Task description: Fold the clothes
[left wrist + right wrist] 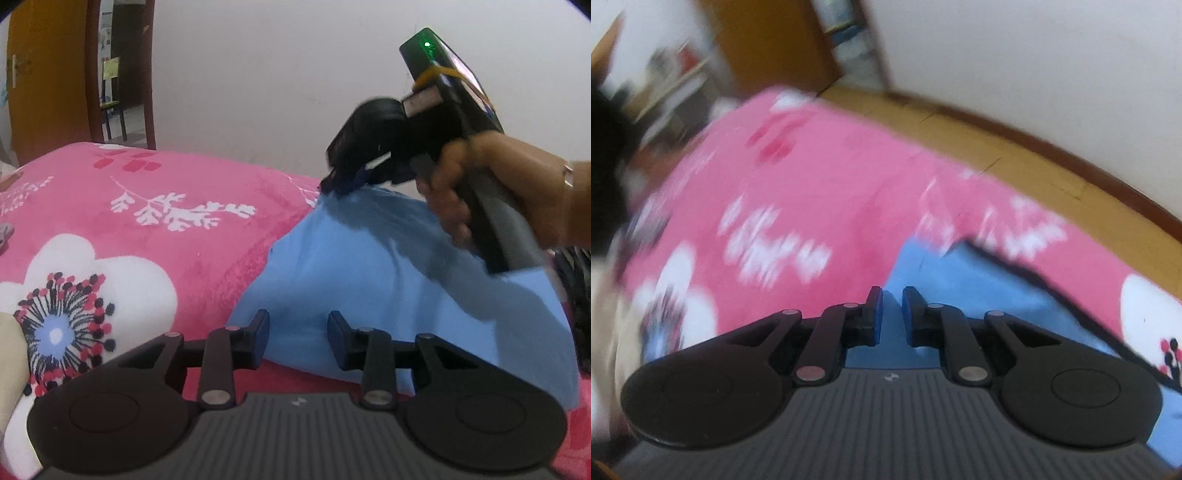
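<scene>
A light blue cloth lies bunched on the pink floral blanket. In the left wrist view my left gripper sits low at the cloth's near edge. Its fingers stand apart with blue fabric between them, and I see no pinch. My right gripper, held in a person's hand, is shut on the cloth's far corner, which it draws up into a peak. The blurred right wrist view shows the right gripper with its fingers almost together over the blue cloth.
A white wall rises behind the bed, with a brown door and an open doorway at the far left. Dark fabric lies at the right edge. A wooden surface runs past the blanket's far side.
</scene>
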Tool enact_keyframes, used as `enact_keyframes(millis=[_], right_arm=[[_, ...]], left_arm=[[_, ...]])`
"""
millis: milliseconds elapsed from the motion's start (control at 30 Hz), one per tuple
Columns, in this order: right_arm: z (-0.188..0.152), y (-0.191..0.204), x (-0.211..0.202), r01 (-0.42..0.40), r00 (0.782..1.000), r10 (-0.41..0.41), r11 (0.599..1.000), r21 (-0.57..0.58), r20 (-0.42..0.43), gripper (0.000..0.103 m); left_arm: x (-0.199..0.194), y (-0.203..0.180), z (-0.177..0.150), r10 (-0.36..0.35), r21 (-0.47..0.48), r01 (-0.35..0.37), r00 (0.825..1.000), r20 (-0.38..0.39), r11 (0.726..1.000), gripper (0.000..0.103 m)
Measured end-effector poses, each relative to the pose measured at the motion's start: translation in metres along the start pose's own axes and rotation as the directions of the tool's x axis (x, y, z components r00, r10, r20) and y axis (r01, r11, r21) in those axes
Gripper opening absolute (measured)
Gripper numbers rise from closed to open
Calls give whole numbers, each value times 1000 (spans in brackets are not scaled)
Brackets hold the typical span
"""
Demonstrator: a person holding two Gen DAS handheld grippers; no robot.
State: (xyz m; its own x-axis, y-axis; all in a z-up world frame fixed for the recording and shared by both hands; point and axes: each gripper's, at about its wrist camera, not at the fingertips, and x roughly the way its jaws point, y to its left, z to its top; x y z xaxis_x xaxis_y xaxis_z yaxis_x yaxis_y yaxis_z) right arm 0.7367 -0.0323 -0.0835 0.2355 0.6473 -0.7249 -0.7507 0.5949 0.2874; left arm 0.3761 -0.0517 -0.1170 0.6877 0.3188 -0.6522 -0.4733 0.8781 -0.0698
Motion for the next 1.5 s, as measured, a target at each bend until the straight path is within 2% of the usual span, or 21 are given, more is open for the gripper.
enact_keyframes(millis=[133, 167, 233, 300, 333, 433, 533, 600, 733, 800, 900, 967, 1033, 1133, 1233, 1267, 1300, 1333, 1400, 1433, 1500], right_arm=[[4, -19, -24, 6, 992, -25, 989, 150, 126, 14], [1, -16, -32, -31, 992, 15, 992, 122, 127, 14], [-9, -5, -38, -135, 990, 134, 991, 26, 36, 14], [-21, 7, -36, -223, 972, 219, 974, -48, -84, 14], [-28, 15, -30, -240, 964, 226, 966, -90, -142, 14], [-36, 28, -6, -202, 968, 176, 969, -142, -178, 13], [-31, 33, 14, -163, 981, 155, 984, -68, -113, 11], [-30, 35, 16, -103, 993, 100, 994, -39, -55, 13], [-54, 37, -40, -117, 985, 111, 993, 33, 133, 13], [-71, 27, -70, -71, 982, 60, 996, 60, 178, 13], [-107, -5, -110, 51, 976, -74, 992, 116, 203, 13], [-122, -40, -127, 139, 967, -177, 969, 204, 184, 13], [-129, -74, -132, 205, 955, -259, 930, 305, 145, 13], [-124, -104, -132, 294, 918, -373, 869, 398, 136, 11], [-112, -108, -136, 432, 834, -535, 785, 445, 134, 13], [-111, -106, -142, 451, 816, -562, 767, 457, 139, 13], [-113, -101, -149, 446, 815, -560, 769, 458, 148, 13], [-117, -94, -157, 431, 825, -541, 788, 440, 162, 13], [-132, -70, -174, 406, 850, -494, 837, 367, 185, 13], [-144, -54, -180, 393, 871, -456, 870, 299, 183, 13], [-169, -31, -183, 392, 891, -424, 899, 193, 164, 12]], left_arm=[[-8, 8, 4, -2, -22, 2, 1000, 9, 1000, 37], [-10, 10, 5, -2, -31, 2, 1000, 13, 1000, 37], [-10, 13, 8, 5, -44, -5, 1000, 14, 999, 37], [-7, 13, 8, 20, -45, -20, 1000, 3, 999, 37], [-4, 12, 8, 31, -42, -31, 1000, -6, 999, 37], [1, 9, 5, 57, -31, -57, 998, -22, 998, 37], [-2, 8, 4, 64, -23, -64, 998, -19, 998, 37], [-6, 11, 6, 64, -32, -64, 998, -15, 997, 37], [-15, 18, 11, 62, -50, -61, 998, 12, 997, 38], [-13, 18, 13, 59, -42, -58, 998, 16, 997, 38], [-4, 16, 14, 52, -28, -52, 999, 7, 998, 38], [4, 13, 12, 57, -21, -58, 998, -4, 998, 38], [10, 10, 9, 67, -13, -67, 998, -11, 998, 39], [13, 8, 6, 81, -1, -81, 997, -13, 997, 40], [12, 8, 6, 91, 1, -91, 996, -16, 996, 43], [11, 9, 7, 92, -3, -92, 996, -16, 996, 43], [10, 9, 8, 93, -7, -93, 996, -15, 996, 43], [8, 10, 9, 93, -9, -94, 996, -13, 996, 43], [8, 9, 9, 94, -11, -94, 996, -11, 996, 43], [10, 9, 8, 95, -9, -95, 995, -11, 995, 43], [14, 8, 8, 98, -7, -98, 995, -9, 995, 44]])
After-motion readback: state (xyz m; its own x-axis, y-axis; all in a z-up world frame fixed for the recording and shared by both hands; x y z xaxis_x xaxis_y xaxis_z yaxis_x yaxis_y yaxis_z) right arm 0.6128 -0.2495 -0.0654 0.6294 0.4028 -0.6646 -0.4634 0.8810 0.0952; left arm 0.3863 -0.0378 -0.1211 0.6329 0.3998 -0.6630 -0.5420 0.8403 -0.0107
